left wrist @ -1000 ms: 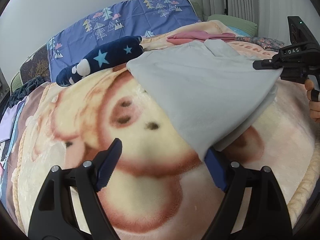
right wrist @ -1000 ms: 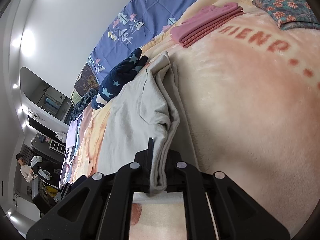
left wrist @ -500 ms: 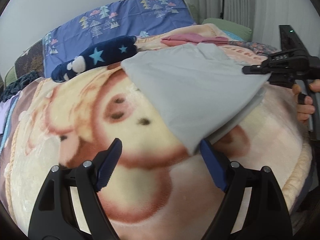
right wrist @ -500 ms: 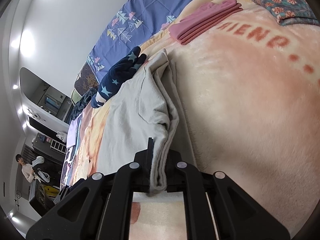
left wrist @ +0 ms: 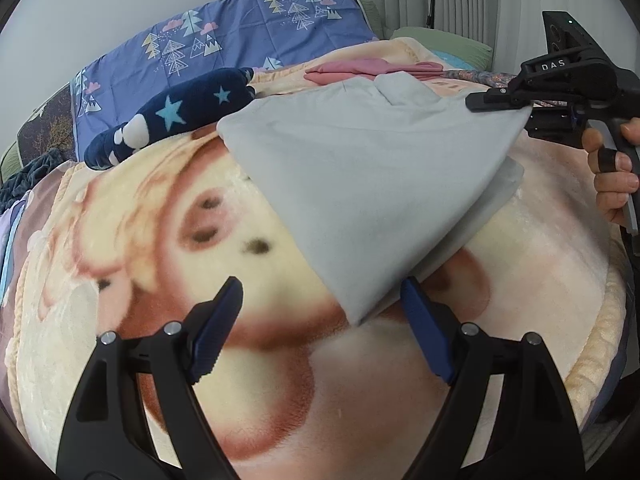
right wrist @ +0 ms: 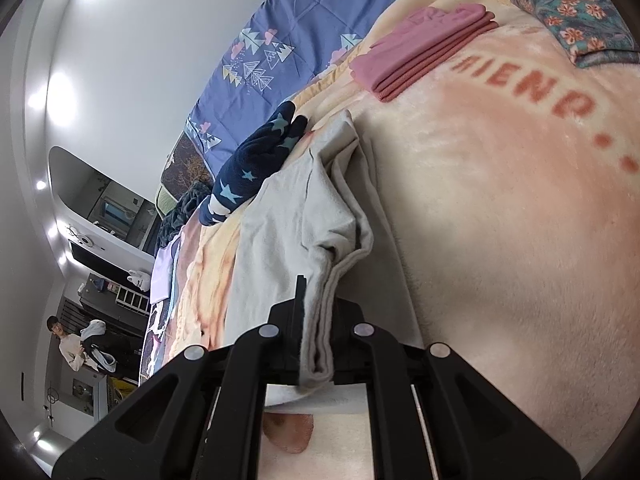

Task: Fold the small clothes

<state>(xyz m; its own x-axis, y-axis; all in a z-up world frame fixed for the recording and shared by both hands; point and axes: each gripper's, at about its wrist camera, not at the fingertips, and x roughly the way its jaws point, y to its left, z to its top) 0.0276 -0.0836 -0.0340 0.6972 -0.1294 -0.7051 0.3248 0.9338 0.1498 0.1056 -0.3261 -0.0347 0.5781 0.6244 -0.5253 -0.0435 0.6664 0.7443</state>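
Nothing shifted; right hand-held gripper (right wrist: pixel 316 344) clamps grey garment (left wrist: pixel 372 184); left hand-held gripper (left wrist: pixel 320 320) gapes.

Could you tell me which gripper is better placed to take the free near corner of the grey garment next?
Left. The left gripper is open, its jaws straddling the grey garment's near corner. The right gripper is shut on the far corner.

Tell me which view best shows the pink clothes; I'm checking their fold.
The right wrist view: the pink clothes show stacked folded edges. The left wrist view shows only a distant strip behind the grey garment.
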